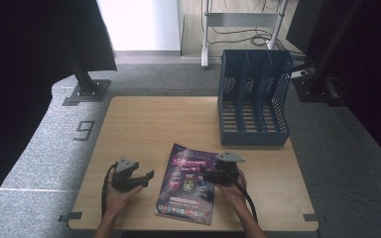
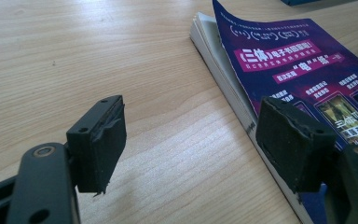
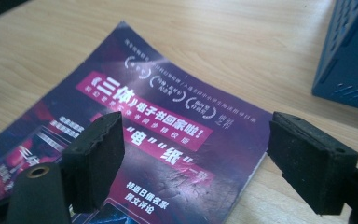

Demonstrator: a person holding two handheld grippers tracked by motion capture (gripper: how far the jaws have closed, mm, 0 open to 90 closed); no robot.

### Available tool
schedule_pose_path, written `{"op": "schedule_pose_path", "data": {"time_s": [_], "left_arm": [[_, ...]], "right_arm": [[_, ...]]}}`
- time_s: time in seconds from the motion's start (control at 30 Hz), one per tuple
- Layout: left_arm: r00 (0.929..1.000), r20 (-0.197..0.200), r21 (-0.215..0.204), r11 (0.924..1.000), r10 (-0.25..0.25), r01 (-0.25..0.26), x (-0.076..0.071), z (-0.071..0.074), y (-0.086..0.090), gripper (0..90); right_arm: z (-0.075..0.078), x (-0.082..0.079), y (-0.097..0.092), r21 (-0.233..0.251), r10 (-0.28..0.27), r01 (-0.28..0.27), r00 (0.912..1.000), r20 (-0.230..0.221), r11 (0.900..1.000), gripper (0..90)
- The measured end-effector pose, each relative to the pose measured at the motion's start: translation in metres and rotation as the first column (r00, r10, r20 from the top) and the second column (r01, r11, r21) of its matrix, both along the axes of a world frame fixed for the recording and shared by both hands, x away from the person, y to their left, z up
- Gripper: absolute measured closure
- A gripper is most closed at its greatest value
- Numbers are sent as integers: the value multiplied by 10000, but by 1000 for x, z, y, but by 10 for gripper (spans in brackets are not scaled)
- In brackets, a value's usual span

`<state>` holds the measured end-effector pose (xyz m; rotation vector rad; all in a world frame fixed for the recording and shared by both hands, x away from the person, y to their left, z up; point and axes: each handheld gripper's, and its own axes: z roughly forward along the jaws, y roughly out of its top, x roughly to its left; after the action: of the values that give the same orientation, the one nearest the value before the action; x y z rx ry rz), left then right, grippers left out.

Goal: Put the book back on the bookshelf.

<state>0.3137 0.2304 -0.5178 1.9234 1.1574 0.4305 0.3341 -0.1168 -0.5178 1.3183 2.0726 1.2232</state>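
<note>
The magazine (image 1: pixel 189 182) lies flat on the wooden table (image 1: pixel 144 124), purple cover up, between the two grippers. Its long axis runs from the near table edge away toward the far side, leaning a little to the right at the far end in the high view. Its far cover corner curls up off the pages, as the left gripper view (image 2: pixel 279 60) makes plain.

The right gripper (image 1: pixel 211 176) is the nearer one: it sits at the magazine's right edge, jaws pointing left across the cover. In the right gripper view the magazine (image 3: pixel 168 135) lies straight ahead and below, with one black pad over the cover and the other over bare wood just past the right edge. The jaws stand wide apart and nothing is pinched between them.

The left gripper (image 1: pixel 146 177) rests just left of the magazine, apart from it, jaws pointing right toward the spine side. Its jaws are spread wide too, holding nothing; from its camera the page block lies ahead and to the right, close to the right-hand pad.

Judging by this, the right gripper is best placed to take the edge, closing across the short side.

Beyond, well clear of both grippers, a blue file rack (image 1: pixel 253 99) stands at the table's far right corner, its slots open toward the person.
</note>
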Motion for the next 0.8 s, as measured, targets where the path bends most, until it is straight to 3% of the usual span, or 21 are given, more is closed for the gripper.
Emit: {"op": "schedule_pose_path", "data": {"time_s": [0.4, 0.8], "left_arm": [[9999, -5, 113, 9999, -122, 122, -2, 0, -4, 245], [9997, -45, 207, 9995, -253, 253, -2, -2, -9, 245]], "right_arm": [[-25, -1, 2, -278, -49, 33, 9984, -571, 9996, 167], [-35, 1, 9, -592, -127, 72, 9955, -935, 9982, 132]]}}
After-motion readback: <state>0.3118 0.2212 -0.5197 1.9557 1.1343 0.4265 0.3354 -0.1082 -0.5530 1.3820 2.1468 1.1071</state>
